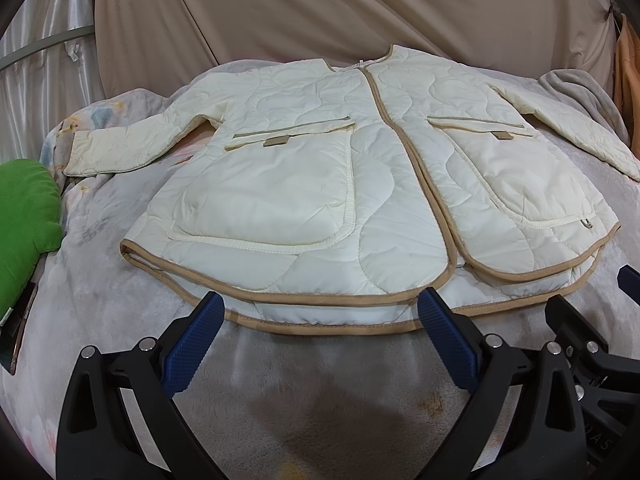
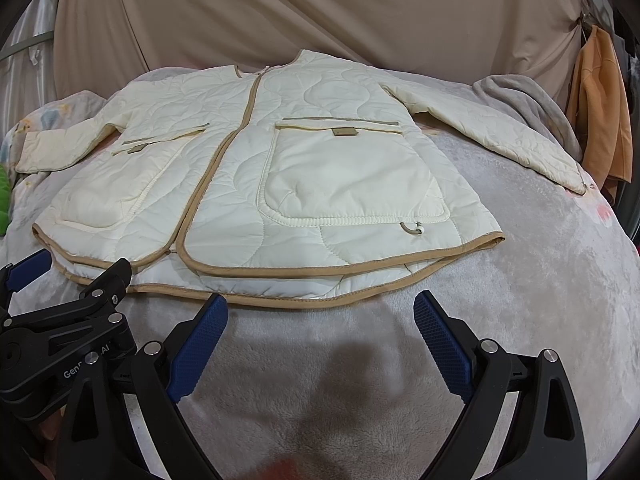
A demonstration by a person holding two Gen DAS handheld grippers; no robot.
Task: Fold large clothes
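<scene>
A cream quilted jacket point(image 1: 360, 168) with tan trim lies flat, front up, on a grey fleece blanket point(image 1: 320, 400). Both sleeves are spread out to the sides and the hem faces me. It also shows in the right wrist view point(image 2: 280, 176). My left gripper point(image 1: 320, 304) is open and empty, with its blue pads at the hem's left-middle. My right gripper point(image 2: 320, 304) is open and empty, just short of the hem's right part. In the left wrist view the right gripper's body point(image 1: 600, 344) shows at the right. In the right wrist view the left gripper's body point(image 2: 64, 320) shows at the left.
A green cushion point(image 1: 24, 224) lies at the left edge of the bed. A beige curtain point(image 1: 320, 8) hangs behind. An orange garment point(image 2: 600, 108) hangs at the far right. A bunched grey blanket point(image 2: 520, 100) lies behind the right sleeve.
</scene>
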